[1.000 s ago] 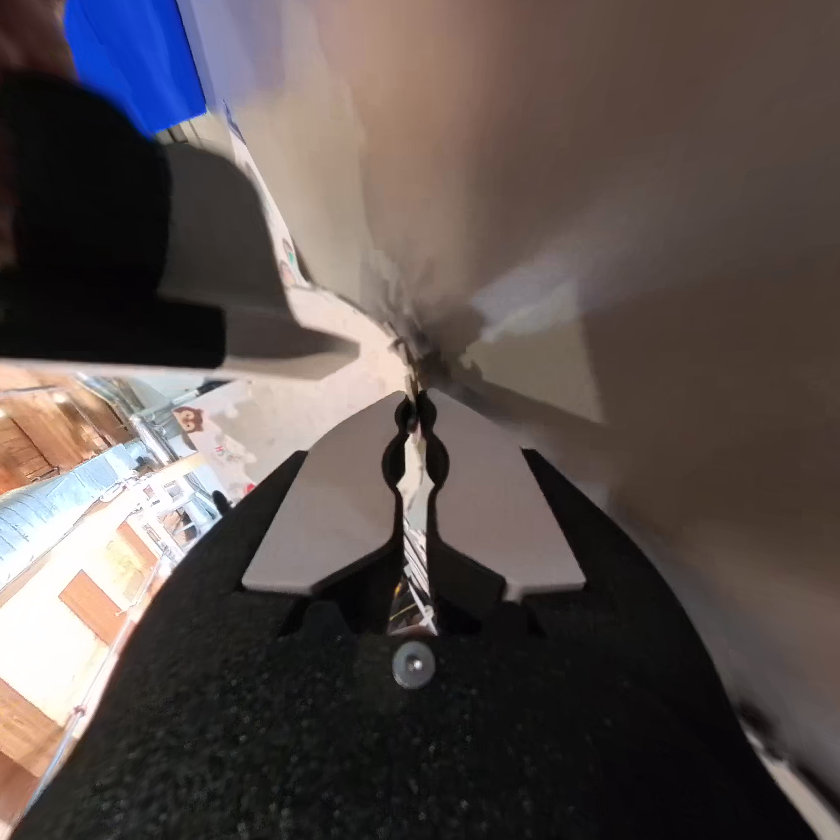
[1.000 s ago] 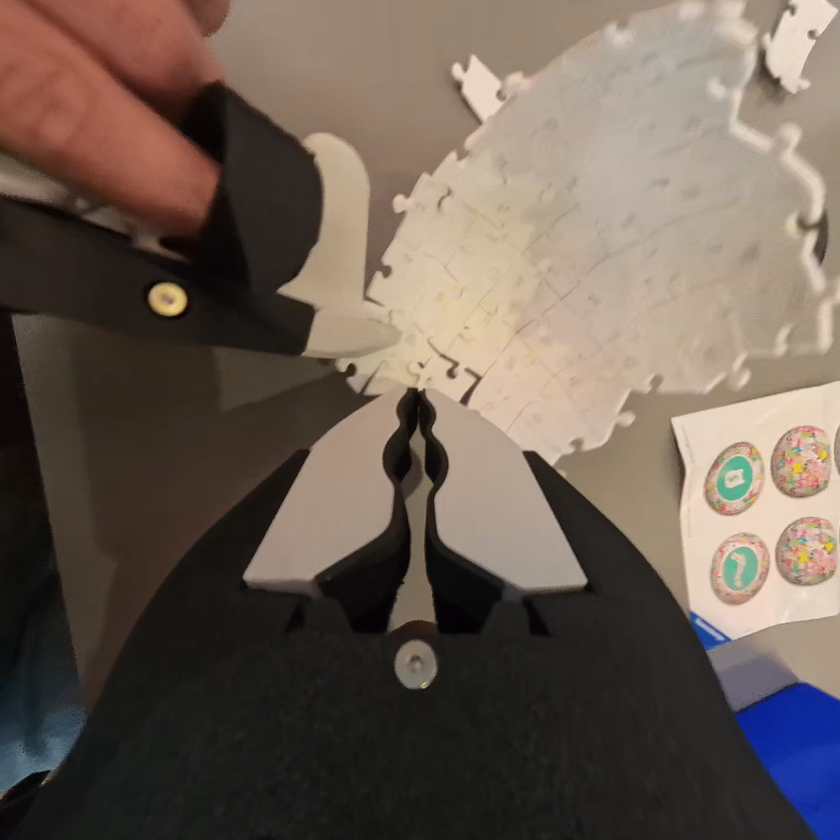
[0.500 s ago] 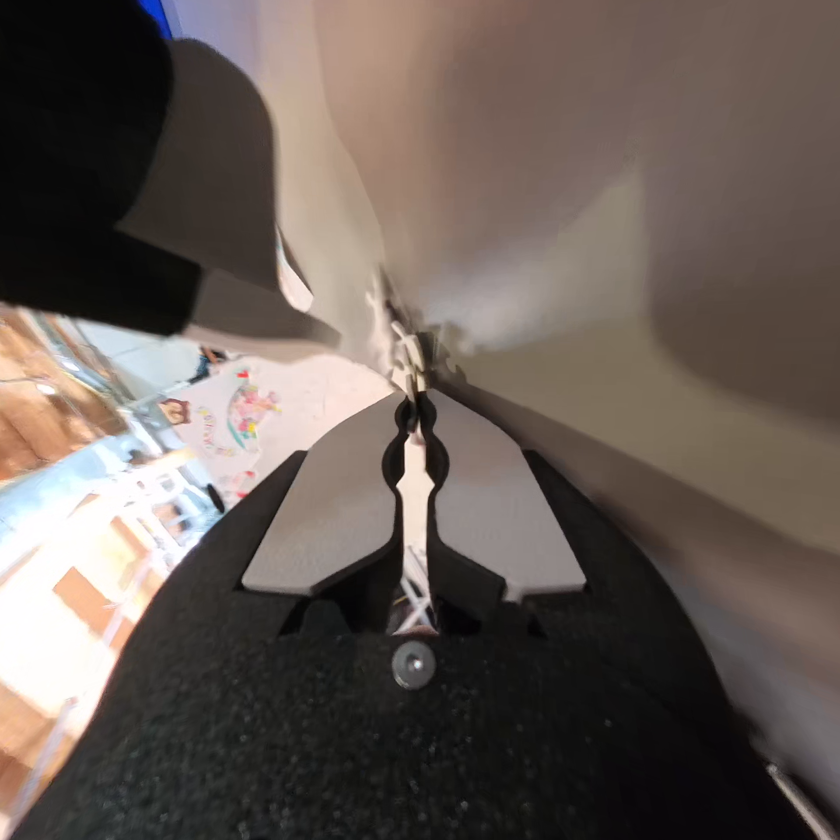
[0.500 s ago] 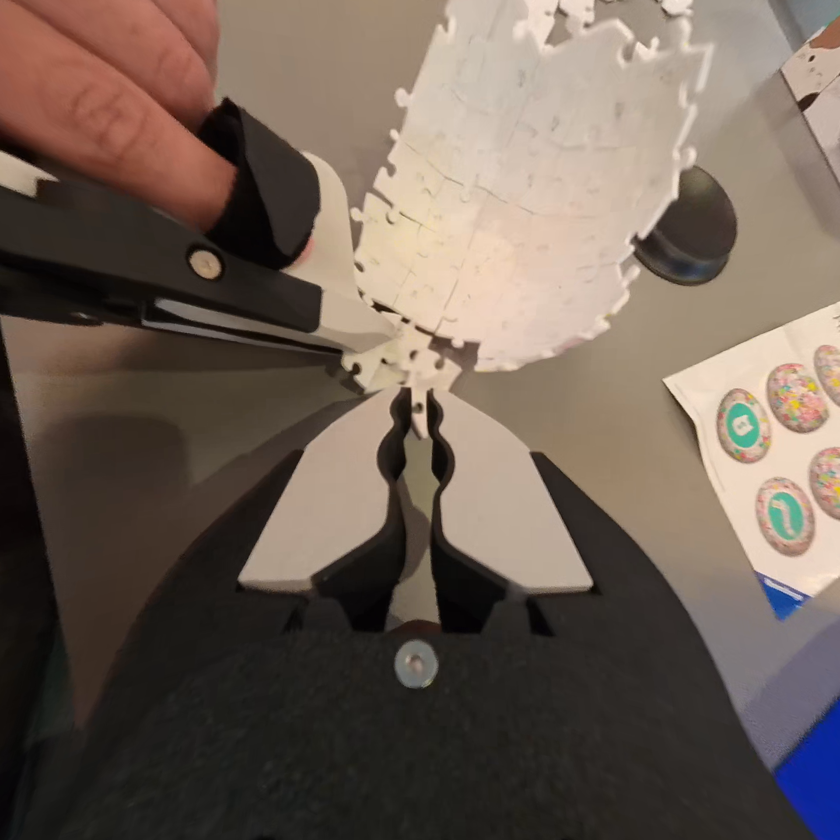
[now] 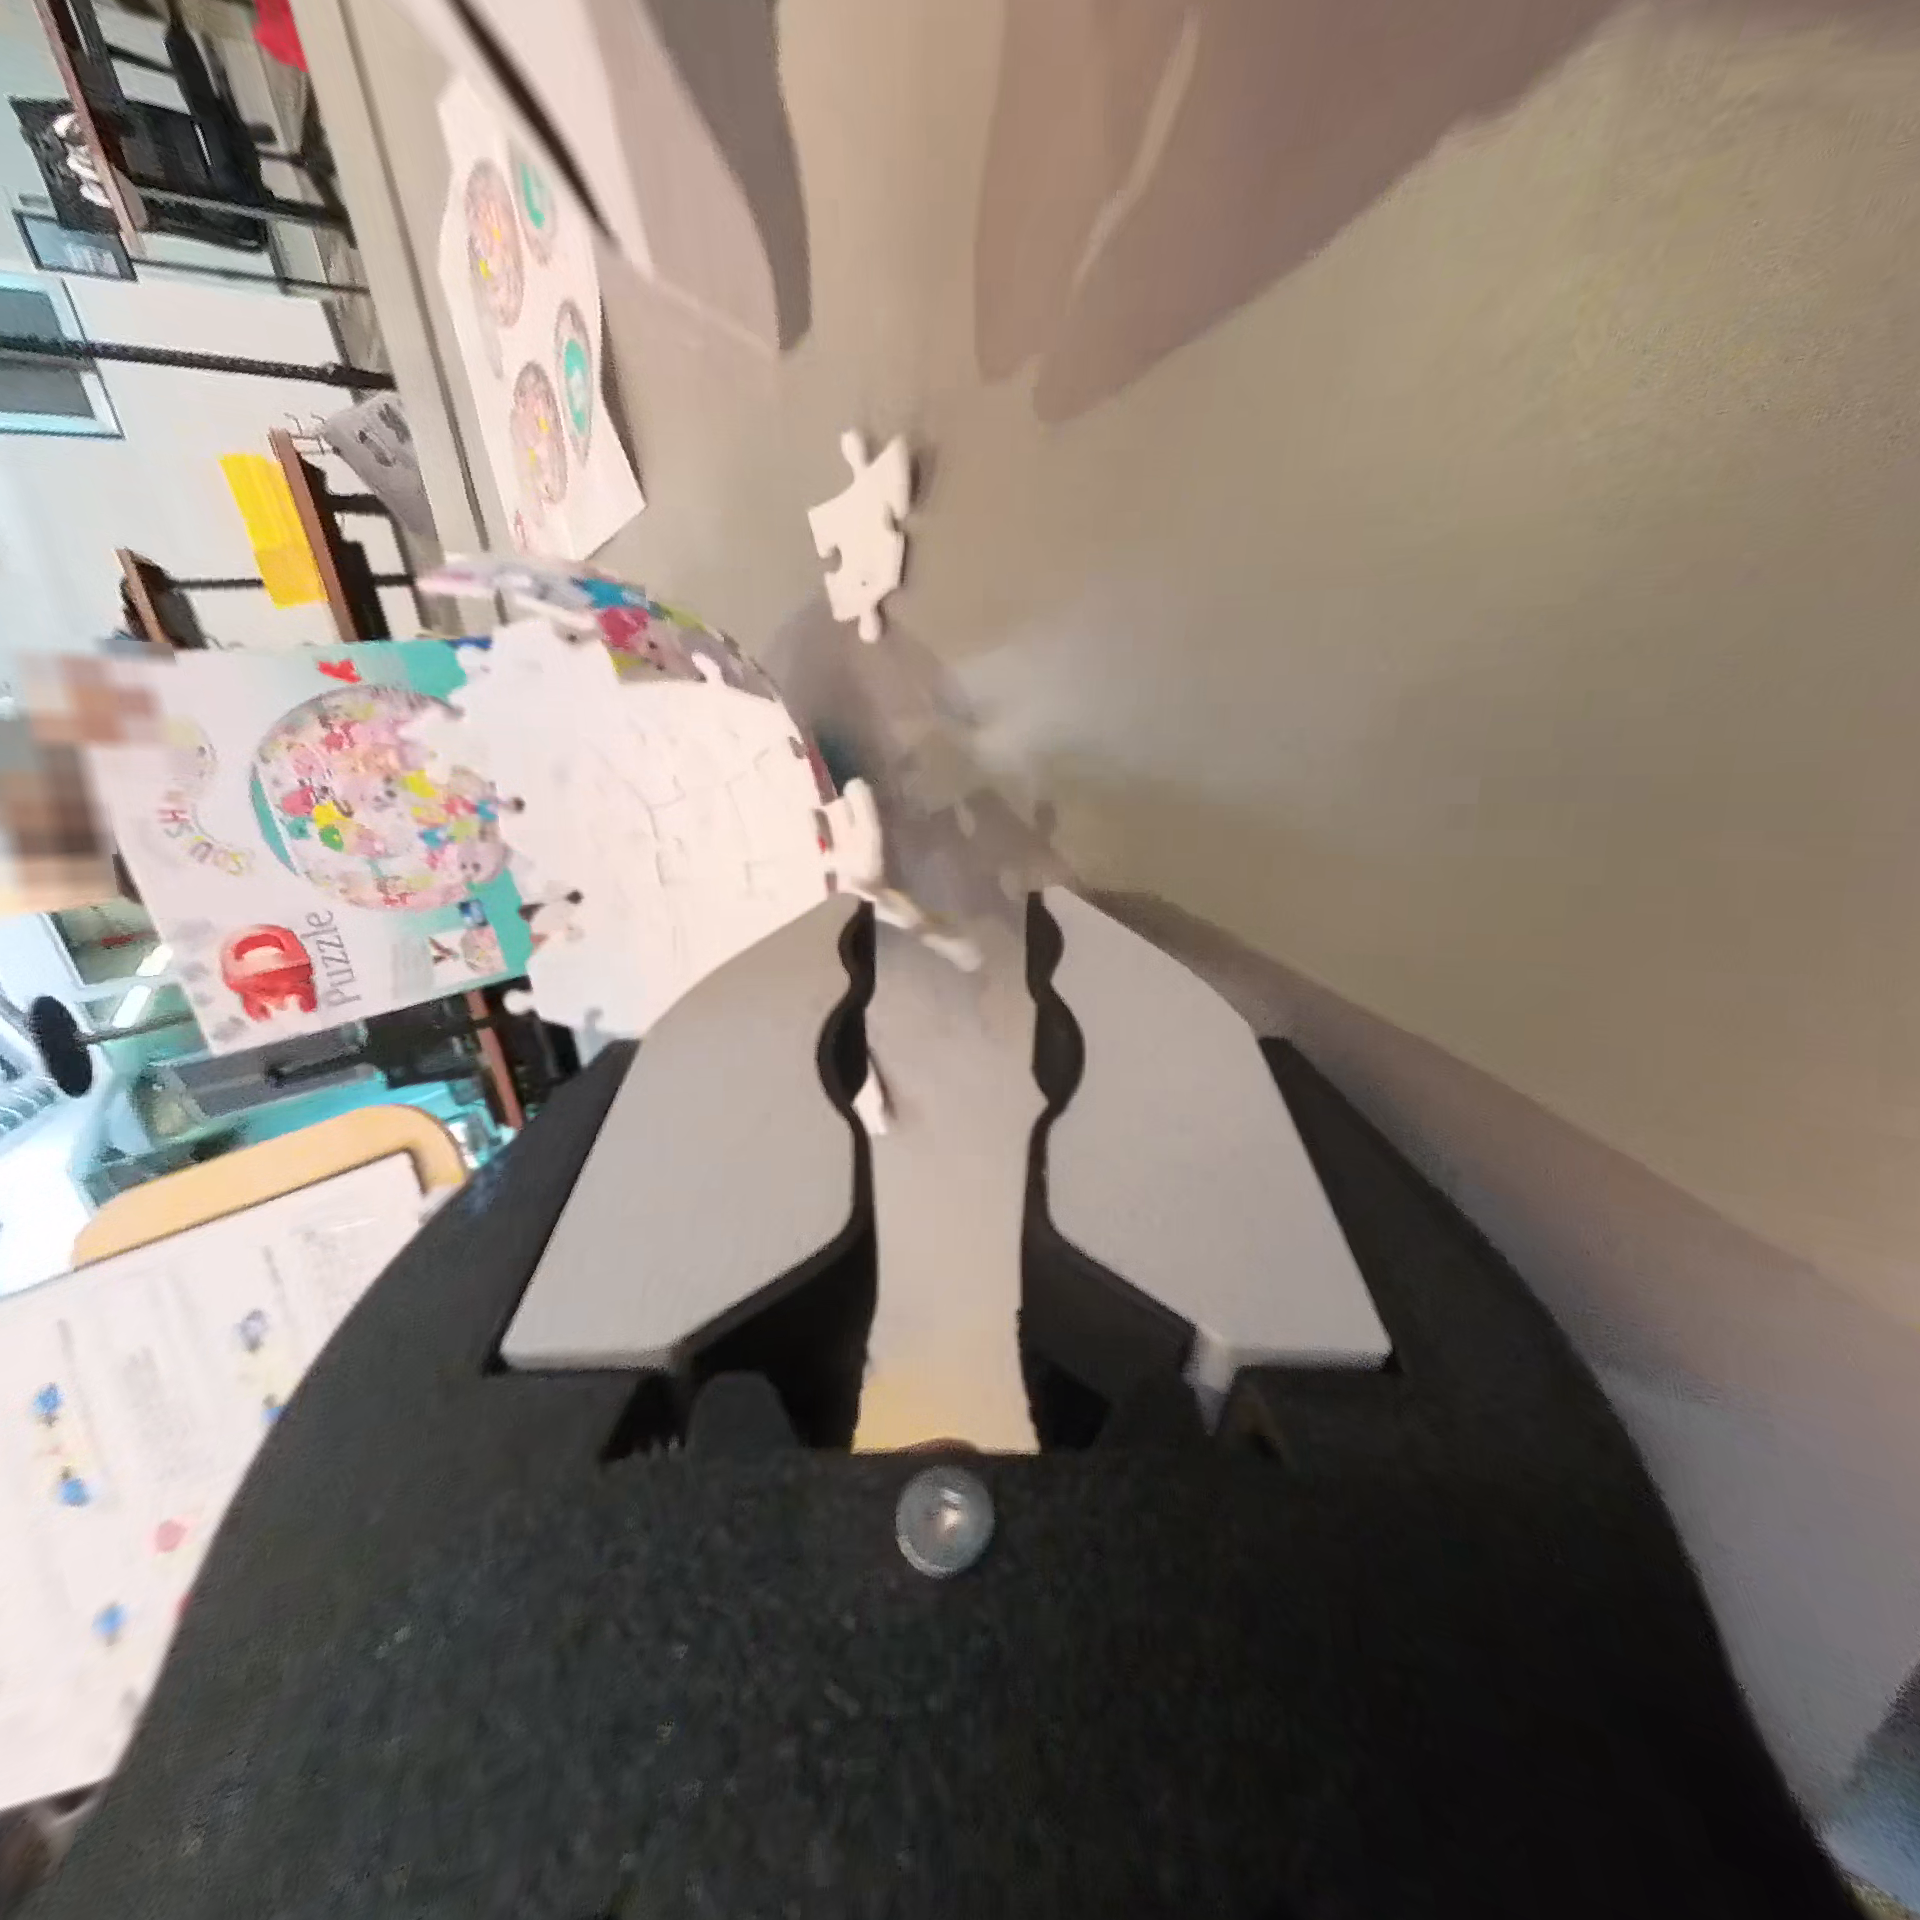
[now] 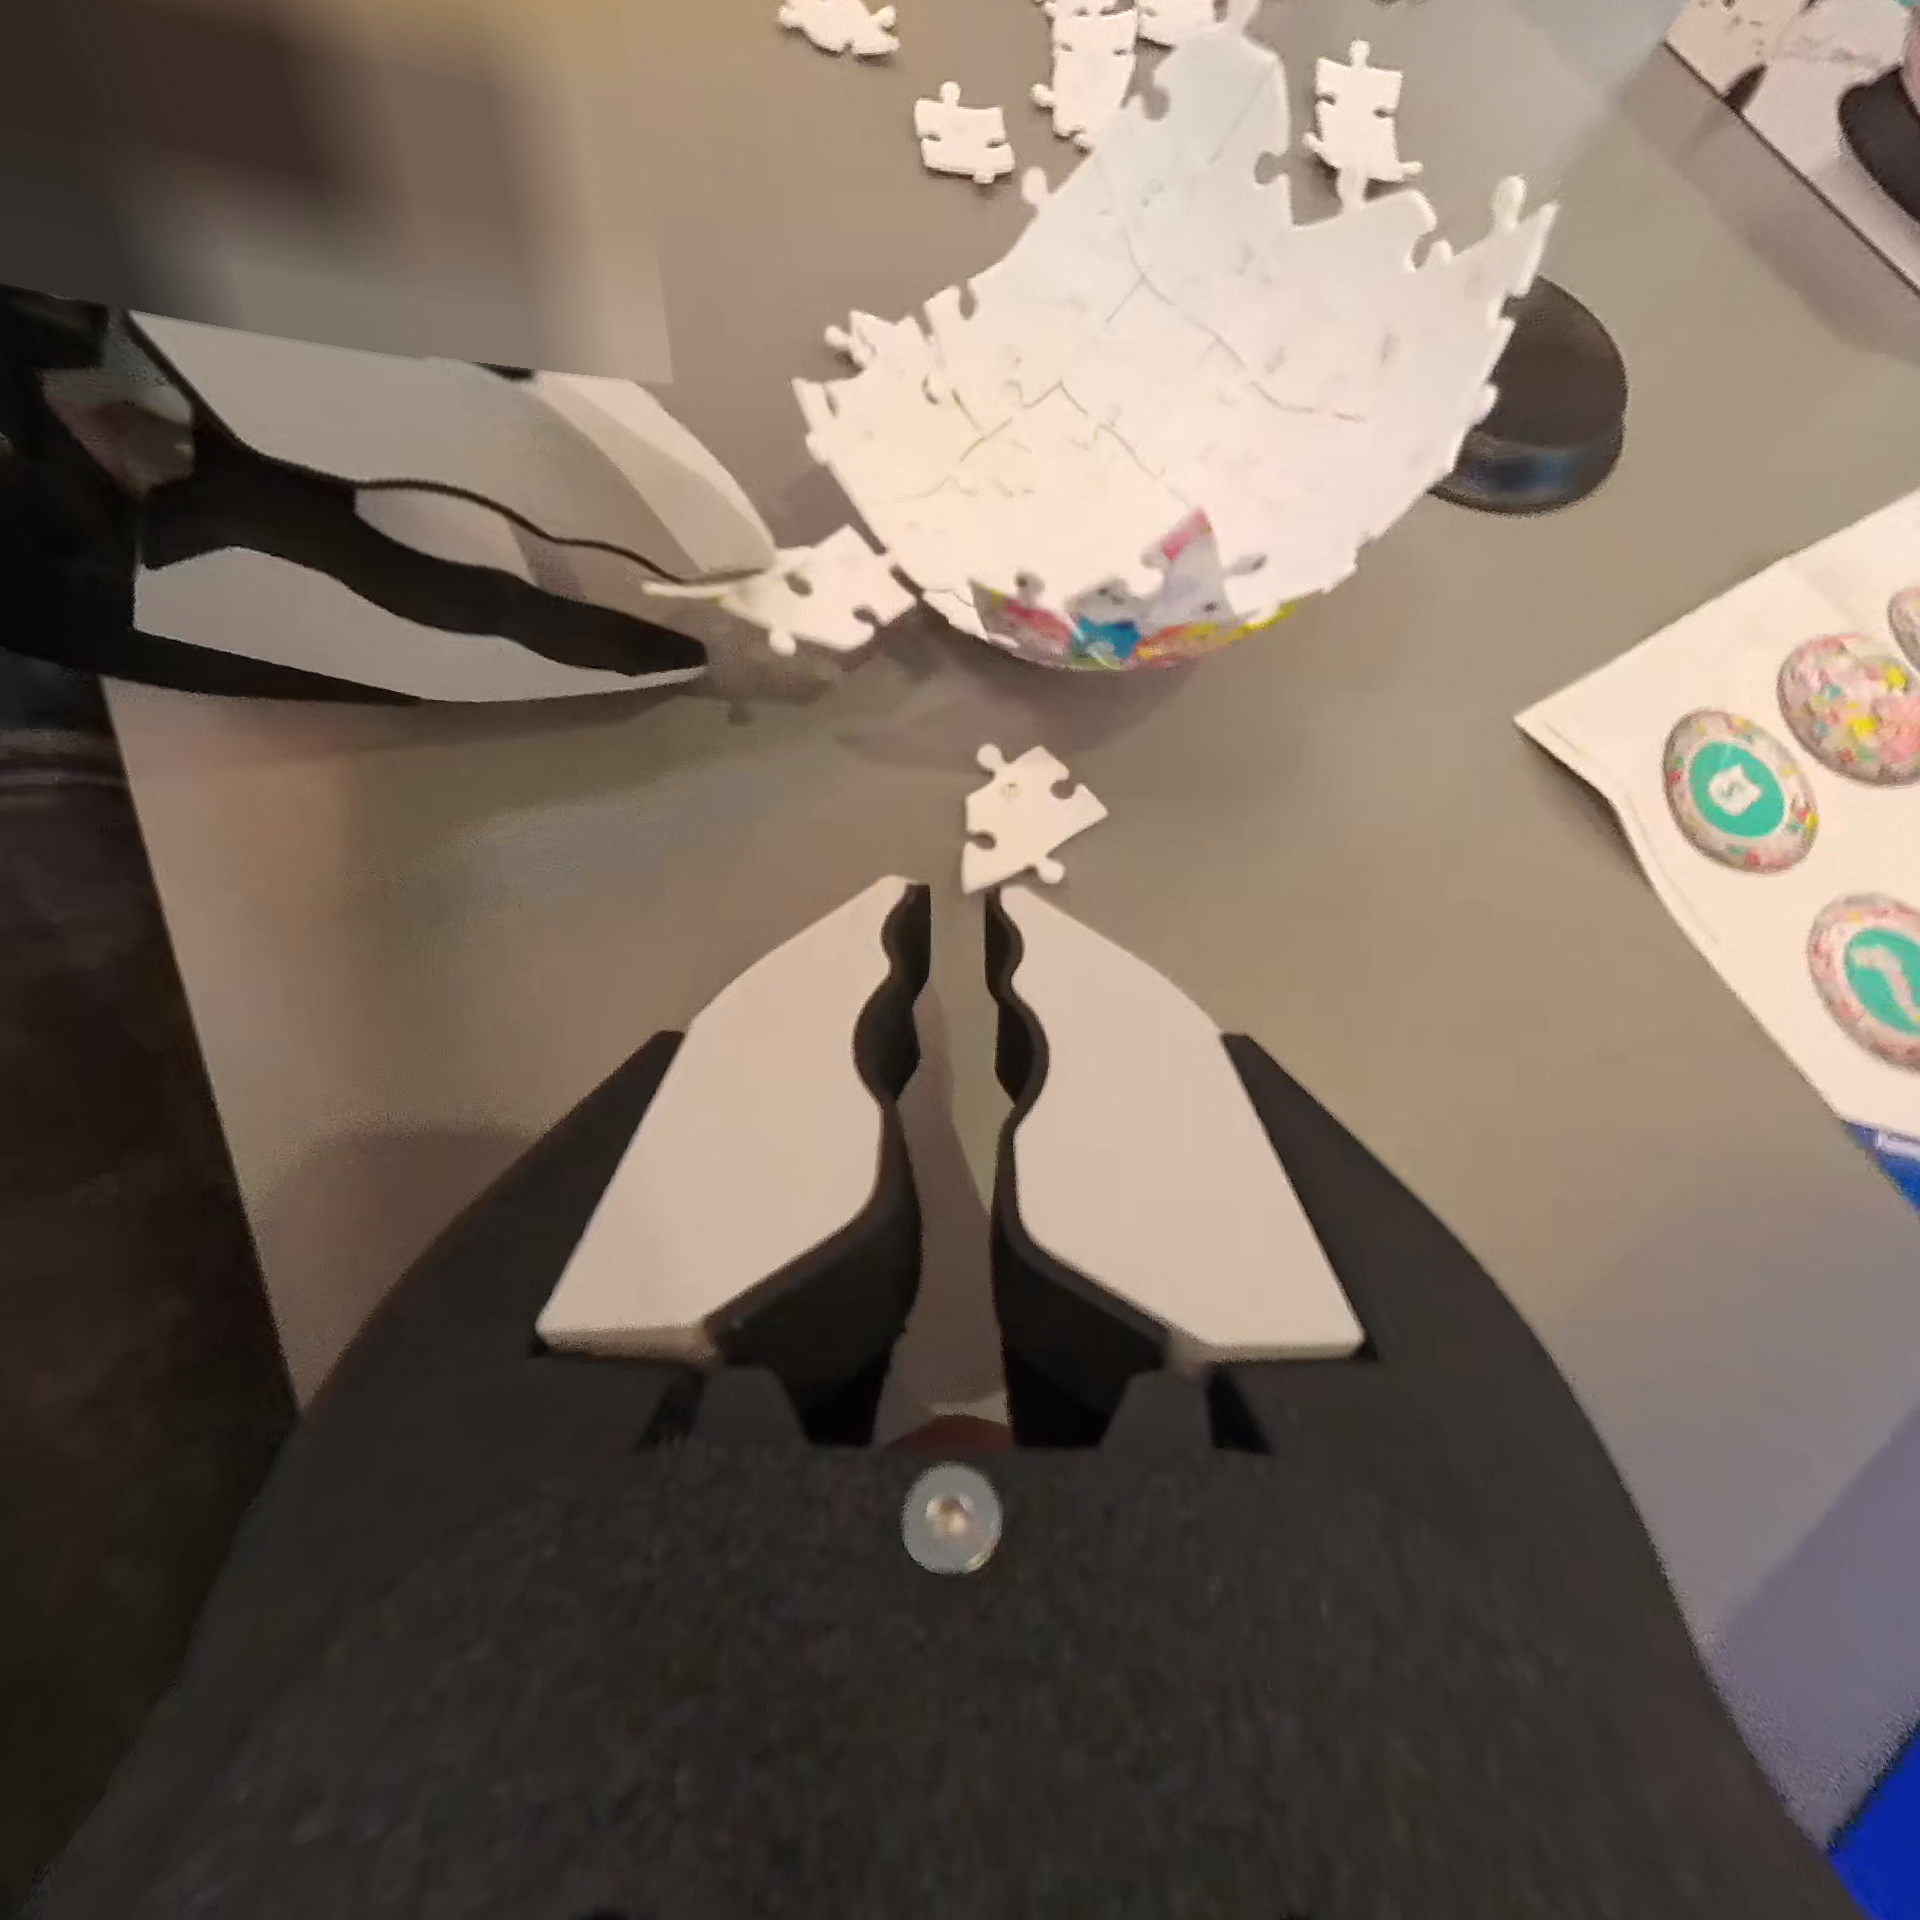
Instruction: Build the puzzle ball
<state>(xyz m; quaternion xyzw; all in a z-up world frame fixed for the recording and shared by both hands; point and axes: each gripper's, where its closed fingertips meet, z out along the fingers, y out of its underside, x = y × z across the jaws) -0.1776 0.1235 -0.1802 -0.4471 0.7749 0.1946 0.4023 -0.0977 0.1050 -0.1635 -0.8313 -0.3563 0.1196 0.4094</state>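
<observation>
In the left wrist view, our left gripper (image 5: 943, 914) stands with its jaws apart and holds nothing; the half-built puzzle ball (image 5: 665, 790) sits just ahead of the tips, blurred at its near rim, with the puzzle box (image 5: 301, 831) behind it and one loose piece (image 5: 864, 530) farther along the table (image 5: 1455, 623). In the right wrist view, our right gripper (image 6: 958, 899) shows a narrow gap and is also empty; a loose wedge-shaped piece (image 6: 1023, 816) lies on the table just beyond its tips. The ball shell rests on the table as an open bowl, beside a black stand (image 6: 1538, 416), and the instruction sheet (image 6: 1766, 790) lies at right. We judge the shell light but fragile: seams may separate under squeeze. Take it at the rim, across two or more joined pieces, with light pressure. Take the flat, thin loose piece by its edge.
</observation>
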